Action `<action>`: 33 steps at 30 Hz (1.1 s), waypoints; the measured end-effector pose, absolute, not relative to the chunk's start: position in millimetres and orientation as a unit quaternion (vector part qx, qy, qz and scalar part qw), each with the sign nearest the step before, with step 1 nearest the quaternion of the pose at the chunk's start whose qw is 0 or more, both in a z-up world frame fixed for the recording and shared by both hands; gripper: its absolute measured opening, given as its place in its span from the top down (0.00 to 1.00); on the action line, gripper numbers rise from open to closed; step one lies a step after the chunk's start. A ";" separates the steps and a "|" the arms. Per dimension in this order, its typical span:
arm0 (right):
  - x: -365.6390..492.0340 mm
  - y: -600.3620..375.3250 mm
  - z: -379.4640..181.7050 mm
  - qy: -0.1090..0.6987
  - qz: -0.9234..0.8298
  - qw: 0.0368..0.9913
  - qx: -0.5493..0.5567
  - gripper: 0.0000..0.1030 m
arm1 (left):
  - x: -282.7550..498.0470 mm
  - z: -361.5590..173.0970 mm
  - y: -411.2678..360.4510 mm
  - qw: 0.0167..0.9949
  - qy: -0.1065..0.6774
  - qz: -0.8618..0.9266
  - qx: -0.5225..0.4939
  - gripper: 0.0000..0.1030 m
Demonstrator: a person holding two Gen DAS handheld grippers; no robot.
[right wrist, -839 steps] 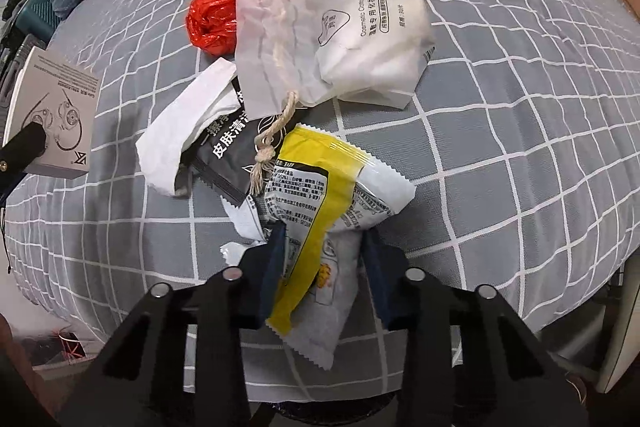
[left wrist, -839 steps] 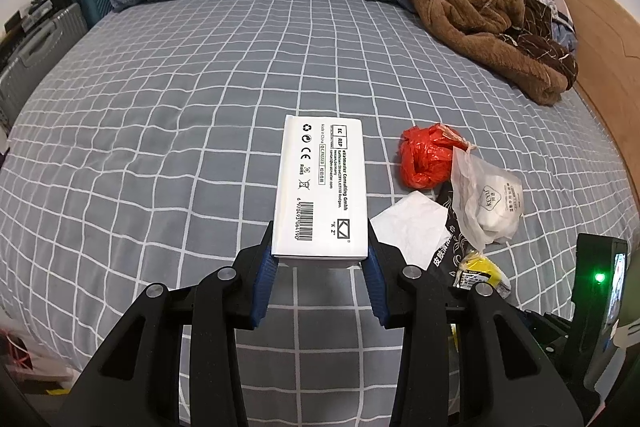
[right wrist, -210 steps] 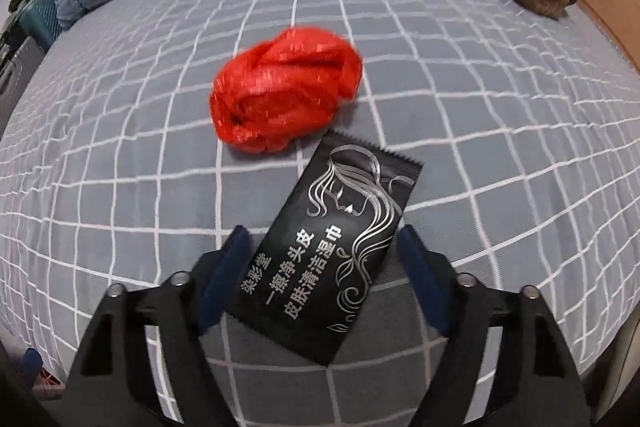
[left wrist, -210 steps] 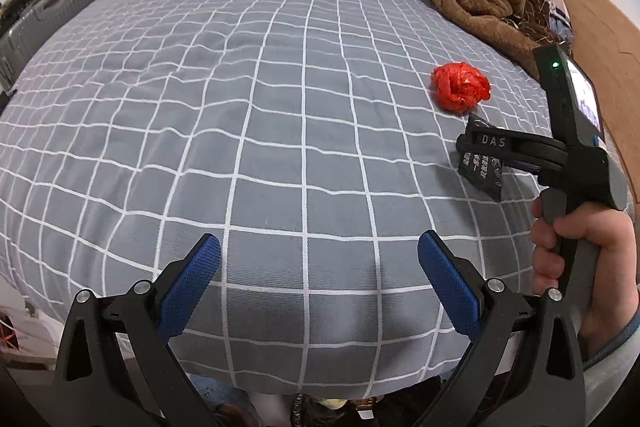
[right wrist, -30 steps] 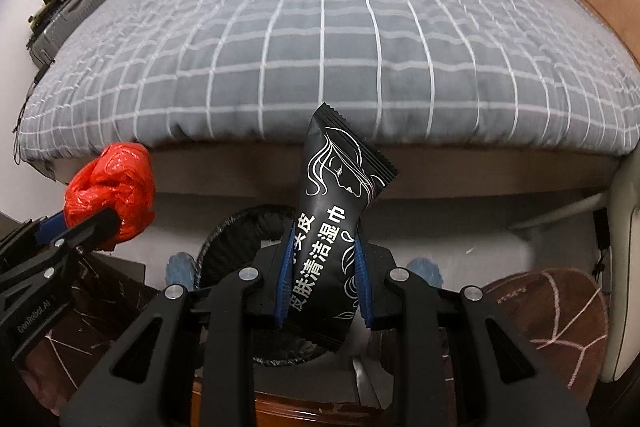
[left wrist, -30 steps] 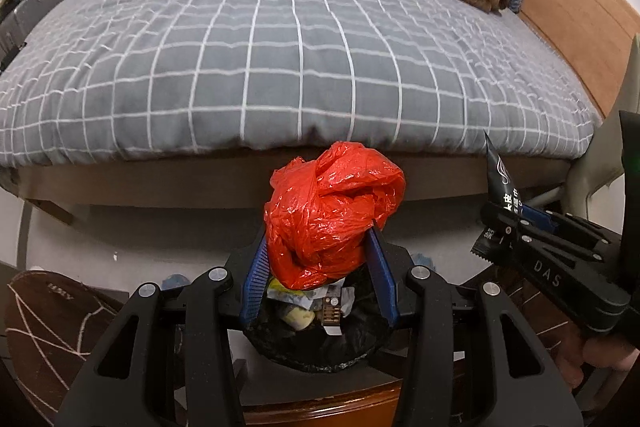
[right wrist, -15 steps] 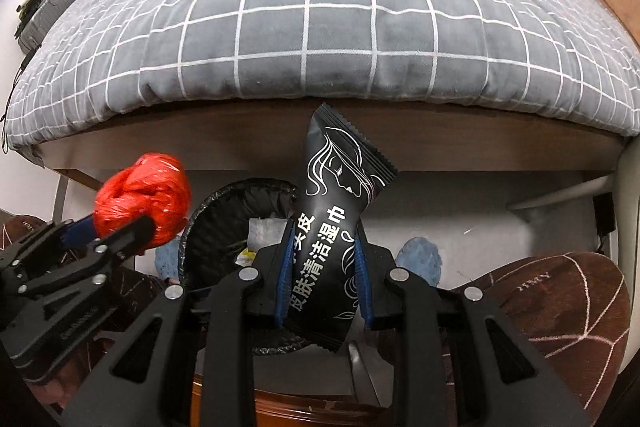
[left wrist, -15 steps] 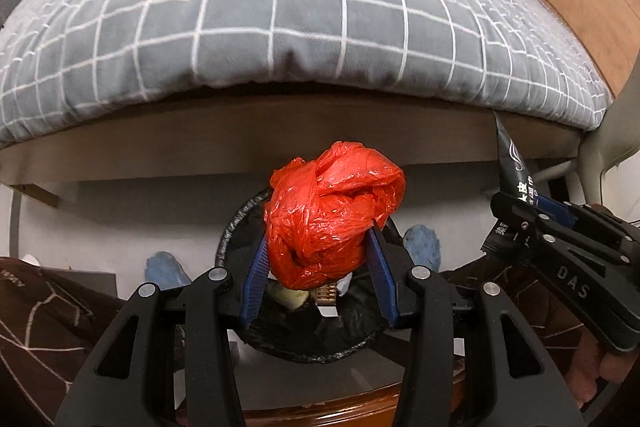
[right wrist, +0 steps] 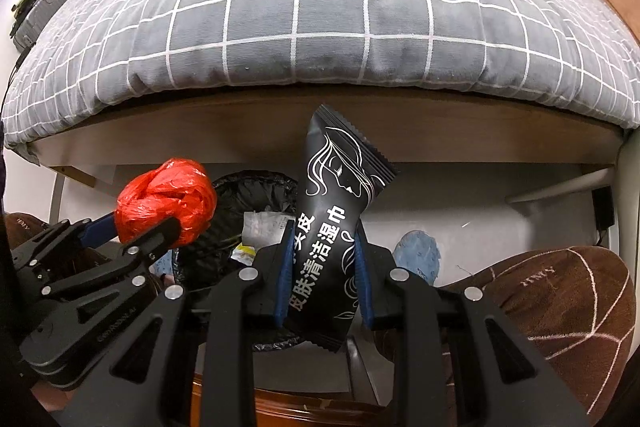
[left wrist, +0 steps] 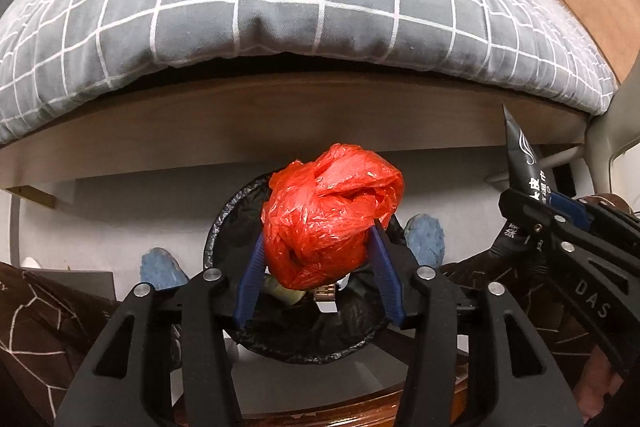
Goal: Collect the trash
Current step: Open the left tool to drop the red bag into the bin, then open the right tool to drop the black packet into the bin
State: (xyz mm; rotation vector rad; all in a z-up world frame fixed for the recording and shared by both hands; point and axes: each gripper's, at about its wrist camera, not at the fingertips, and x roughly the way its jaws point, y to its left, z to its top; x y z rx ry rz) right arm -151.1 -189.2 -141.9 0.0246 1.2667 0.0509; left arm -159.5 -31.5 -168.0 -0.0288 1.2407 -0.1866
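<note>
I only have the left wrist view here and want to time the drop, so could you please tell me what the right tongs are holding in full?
Observer: The right tongs are shut on a black wipe packet with a white line drawing of a woman's face and Chinese text; you see only its edge.
Operator: Thank you. Is that packet over the bin?
Observer: Partly: the trash bin sits left of and behind the packet, and only the packet's left side overlaps it.
Operator: And my red bag?
Observer: From the right wrist view the left tongs hold it at the bin's left rim, not over the middle.
</note>
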 end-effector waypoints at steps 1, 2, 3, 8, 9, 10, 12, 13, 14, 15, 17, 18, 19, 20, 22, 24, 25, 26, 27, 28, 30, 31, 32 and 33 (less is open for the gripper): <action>-151.6 -190.3 -142.3 0.592 0.024 0.806 0.012 0.75 | -159.0 -168.7 -30.3 0.810 0.580 -0.085 -0.012 0.45; -151.9 -190.2 -143.6 0.592 0.025 0.806 0.012 0.75 | -158.3 -168.9 -28.9 0.811 0.579 -0.083 -0.011 0.42; -151.9 -190.1 -144.2 0.592 0.025 0.806 0.012 0.75 | -157.4 -168.4 -28.1 0.813 0.576 -0.080 -0.012 0.36; -151.2 -184.7 -145.1 0.591 0.035 0.806 0.012 0.75 | -157.1 -162.5 -8.8 0.823 0.565 -0.061 -0.013 0.18; -151.0 -182.6 -145.4 0.591 0.038 0.806 0.012 0.75 | -156.3 -160.4 -4.3 0.824 0.563 -0.059 -0.013 0.16; -150.2 -178.7 -146.0 0.591 0.041 0.805 0.011 0.75 | -156.3 -158.1 0.7 0.826 0.561 -0.056 -0.013 0.14; -148.9 -172.7 -146.7 0.592 0.047 0.805 0.010 0.75 | -156.4 -152.8 9.2 0.829 0.556 -0.049 -0.011 0.09; -147.9 -167.9 -147.6 0.593 0.052 0.804 0.008 0.75 | -156.1 -149.3 14.6 0.831 0.554 -0.046 -0.010 0.08; -147.2 -163.9 -147.7 0.593 0.055 0.803 0.006 0.75 | -156.7 -147.0 18.7 0.833 0.552 -0.044 -0.010 0.08; -146.5 -159.8 -148.3 0.593 0.058 0.803 0.004 0.75 | -157.2 -144.2 24.9 0.834 0.550 -0.041 -0.013 0.07; -144.9 -151.1 -150.1 0.595 0.066 0.801 0.002 0.75 | -159.4 -138.4 37.6 0.837 0.546 -0.037 -0.018 0.06; -144.5 -146.3 -150.6 0.595 0.069 0.800 0.001 0.75 | -159.5 -137.0 42.7 0.838 0.545 -0.036 -0.019 0.06; -145.0 -141.7 -150.9 0.596 0.072 0.800 0.000 0.75 | -159.1 -135.2 47.3 0.838 0.544 -0.035 -0.019 0.06; -144.6 -136.2 -151.3 0.596 0.075 0.799 -0.002 0.75 | -159.1 -133.2 50.9 0.839 0.542 -0.035 -0.019 0.06; -143.7 -129.4 -152.1 0.597 0.079 0.798 -0.004 0.75 | -159.5 -128.9 58.7 0.842 0.539 -0.033 -0.020 0.06; -142.3 -122.6 -152.6 0.598 0.083 0.798 -0.004 0.75 | -159.3 -126.0 63.4 0.842 0.538 -0.034 -0.022 0.06; -141.5 -118.5 -153.3 0.598 0.085 0.797 -0.004 0.75 | -159.5 -125.1 66.3 0.842 0.538 -0.034 -0.022 0.06; -141.6 -116.6 -153.2 0.598 0.087 0.796 -0.005 0.75 | -159.6 -124.1 67.5 0.842 0.538 -0.035 -0.022 0.06; -139.8 -113.3 -153.3 0.599 0.087 0.796 -0.006 0.75 | -159.9 -123.9 69.6 0.842 0.538 -0.035 -0.022 0.06; -138.4 -109.2 -154.8 0.601 0.089 0.794 -0.006 0.75 | -159.9 -124.0 71.3 0.841 0.539 -0.035 -0.022 0.06; -138.6 -104.0 -157.7 0.604 0.093 0.792 -0.005 0.75 | -160.0 -124.2 72.9 0.840 0.540 -0.034 -0.023 0.06; -138.6 -101.6 -159.6 0.605 0.095 0.790 -0.006 0.75 | -160.2 -123.6 74.5 0.840 0.540 -0.033 -0.023 0.06; -138.8 -97.6 -161.8 0.607 0.096 0.788 -0.007 0.75 | -160.7 -123.2 76.0 0.840 0.541 -0.032 -0.024 0.06; -139.7 -93.5 -165.9 0.610 0.098 0.786 -0.009 0.75 | -161.4 -123.4 76.7 0.840 0.541 -0.032 -0.025 0.06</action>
